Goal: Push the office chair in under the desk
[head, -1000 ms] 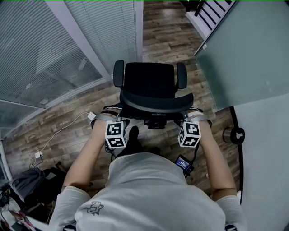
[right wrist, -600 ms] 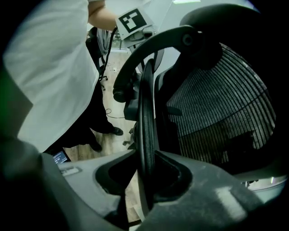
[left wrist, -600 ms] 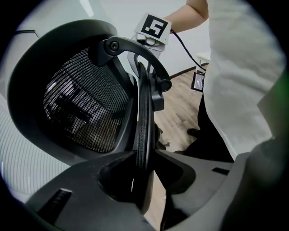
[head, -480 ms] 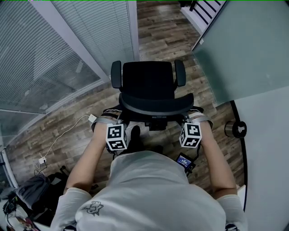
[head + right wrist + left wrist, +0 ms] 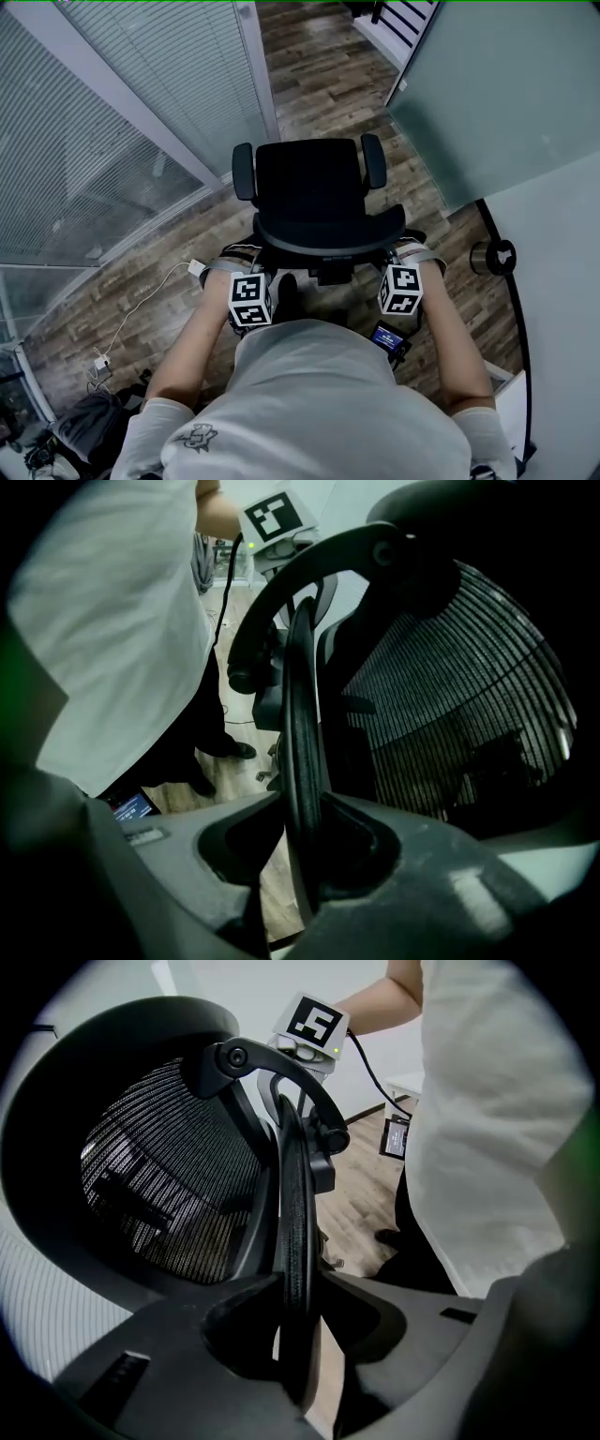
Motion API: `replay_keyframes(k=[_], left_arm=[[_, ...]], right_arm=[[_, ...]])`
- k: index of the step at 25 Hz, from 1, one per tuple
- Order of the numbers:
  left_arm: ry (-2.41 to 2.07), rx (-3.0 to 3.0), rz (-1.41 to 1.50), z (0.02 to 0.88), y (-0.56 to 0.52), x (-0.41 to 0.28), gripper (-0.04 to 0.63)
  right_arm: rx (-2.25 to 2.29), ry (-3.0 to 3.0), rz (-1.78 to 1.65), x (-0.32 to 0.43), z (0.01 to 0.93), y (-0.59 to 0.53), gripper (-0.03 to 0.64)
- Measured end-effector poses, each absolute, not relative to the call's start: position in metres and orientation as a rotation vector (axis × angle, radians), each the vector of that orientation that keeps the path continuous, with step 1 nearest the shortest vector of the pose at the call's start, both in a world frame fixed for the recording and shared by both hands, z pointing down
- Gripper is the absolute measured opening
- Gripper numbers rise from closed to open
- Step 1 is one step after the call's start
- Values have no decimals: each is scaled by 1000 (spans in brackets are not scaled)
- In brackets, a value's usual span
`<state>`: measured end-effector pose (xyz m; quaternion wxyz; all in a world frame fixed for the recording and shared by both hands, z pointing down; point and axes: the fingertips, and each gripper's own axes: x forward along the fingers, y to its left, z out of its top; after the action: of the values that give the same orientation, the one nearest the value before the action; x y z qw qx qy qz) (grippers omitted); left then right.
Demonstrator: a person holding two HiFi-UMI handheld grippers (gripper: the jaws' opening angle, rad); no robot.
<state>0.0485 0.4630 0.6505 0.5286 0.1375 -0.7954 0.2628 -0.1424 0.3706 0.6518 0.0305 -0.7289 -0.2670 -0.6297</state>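
Black mesh-backed office chair [image 5: 314, 187] with armrests stands on the wood-plank floor [image 5: 319, 66], directly ahead of both claws. The left gripper [image 5: 298, 1288] and right gripper [image 5: 305, 808] have just been closing, and each now pinches the backrest's black rim [image 5: 295, 1194] between its jaws. The pale grey-green desk [image 5: 506, 94] lies ahead and right of the right claw, and the chair is not under it.

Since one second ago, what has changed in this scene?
The jaws of the left gripper and the right gripper have just been closing, and each now clamps the back rim of the chair. The chair kept its place, still not under the desk.
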Motion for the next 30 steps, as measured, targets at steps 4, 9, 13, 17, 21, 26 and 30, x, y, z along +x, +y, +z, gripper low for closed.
replay_keyframes(k=[4, 9, 13, 17, 21, 26, 30], left_arm=[[-1903, 399, 661, 650, 462, 36, 114], [-1873, 523, 709, 646, 454, 20, 118], [-1855, 585, 756, 652, 450, 7, 118], [-1829, 664, 797, 657, 443, -9, 118], [-1804, 712, 869, 659, 442, -31, 117], [-1759, 770, 929, 661, 437, -62, 110], [-1735, 805, 980, 662, 418, -91, 110]], right_arm=[[-2191, -869, -1921, -149, 650, 361, 109], [-2115, -953, -1890, -158, 647, 339, 109], [-2053, -1014, -1869, -165, 651, 325, 110], [-1980, -1091, -1838, -172, 654, 308, 110], [-1913, -1162, -1806, -182, 654, 290, 110], [-1847, -1251, -1774, -196, 655, 269, 108], [-1790, -1291, -1731, -210, 657, 240, 107]])
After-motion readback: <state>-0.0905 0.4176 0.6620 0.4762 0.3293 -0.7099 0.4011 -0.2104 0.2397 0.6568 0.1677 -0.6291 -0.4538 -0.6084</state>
